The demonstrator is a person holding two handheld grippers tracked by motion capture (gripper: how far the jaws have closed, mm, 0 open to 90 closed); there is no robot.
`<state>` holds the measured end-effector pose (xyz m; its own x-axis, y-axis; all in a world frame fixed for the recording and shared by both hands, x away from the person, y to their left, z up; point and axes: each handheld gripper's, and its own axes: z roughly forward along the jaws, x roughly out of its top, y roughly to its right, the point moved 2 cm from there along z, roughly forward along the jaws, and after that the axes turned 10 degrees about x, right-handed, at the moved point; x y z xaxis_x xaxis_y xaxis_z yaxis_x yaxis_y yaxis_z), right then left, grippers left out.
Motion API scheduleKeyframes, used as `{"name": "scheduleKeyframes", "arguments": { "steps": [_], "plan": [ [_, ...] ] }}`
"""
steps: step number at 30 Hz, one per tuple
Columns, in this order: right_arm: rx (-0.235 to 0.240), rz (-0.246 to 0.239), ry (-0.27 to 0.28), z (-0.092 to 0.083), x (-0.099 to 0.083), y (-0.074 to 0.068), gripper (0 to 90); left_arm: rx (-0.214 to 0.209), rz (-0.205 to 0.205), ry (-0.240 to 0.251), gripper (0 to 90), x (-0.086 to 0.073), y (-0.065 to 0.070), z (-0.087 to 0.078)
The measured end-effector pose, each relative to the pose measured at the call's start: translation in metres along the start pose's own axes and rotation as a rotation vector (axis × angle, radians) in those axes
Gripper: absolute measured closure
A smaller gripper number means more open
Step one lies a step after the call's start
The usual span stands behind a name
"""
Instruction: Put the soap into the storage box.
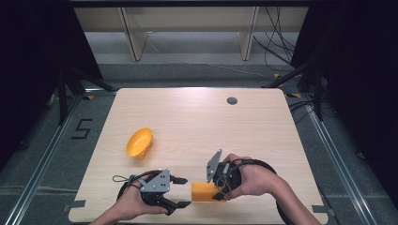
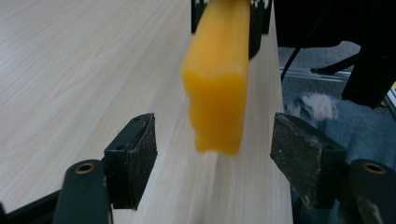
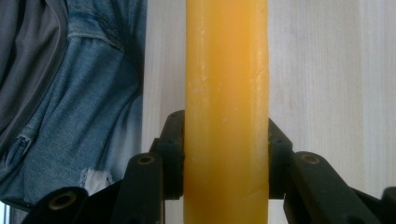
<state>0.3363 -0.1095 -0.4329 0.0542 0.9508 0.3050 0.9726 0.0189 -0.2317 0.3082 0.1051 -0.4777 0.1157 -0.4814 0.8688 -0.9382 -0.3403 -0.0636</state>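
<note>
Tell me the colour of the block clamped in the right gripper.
Orange-yellow; the block shows best in the right gripper view, between the right gripper jaws.

Orange block [image 1: 202, 191], orange bowl [image 1: 139, 142], pale woodgrain table [image 1: 197, 122], black jaws, blue denim [image 3: 88, 93].

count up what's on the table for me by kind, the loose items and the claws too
Orange bowl: 1
Orange block, clamped in the right claw: 1
Claws: 2, with the left claw open beside the block
Total: 4
</note>
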Motion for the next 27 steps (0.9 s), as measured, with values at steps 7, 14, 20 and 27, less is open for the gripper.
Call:
{"name": "scheduleKeyframes", "arguments": {
  "steps": [7, 14, 20, 27],
  "plan": [
    [-0.003, -0.043, -0.002, 0.004, 0.010, 0.000, 61.7, -0.047, -0.005, 0.003, 35.4, 0.001, 0.001, 0.008],
    [-0.001, -0.101, 0.014, 0.008, 0.019, -0.001, 61.6, -0.078, 0.000, 0.028, 44.2, 0.000, 0.002, 0.011],
    [0.001, -0.115, 0.015, 0.010, 0.025, -0.004, 61.6, -0.121, 0.000, 0.026, 51.4, -0.003, 0.004, 0.013],
    [0.019, -0.129, 0.014, 0.012, 0.027, -0.007, 61.6, -0.135, -0.012, 0.028, 58.5, -0.003, 0.005, 0.013]
  ]
}}
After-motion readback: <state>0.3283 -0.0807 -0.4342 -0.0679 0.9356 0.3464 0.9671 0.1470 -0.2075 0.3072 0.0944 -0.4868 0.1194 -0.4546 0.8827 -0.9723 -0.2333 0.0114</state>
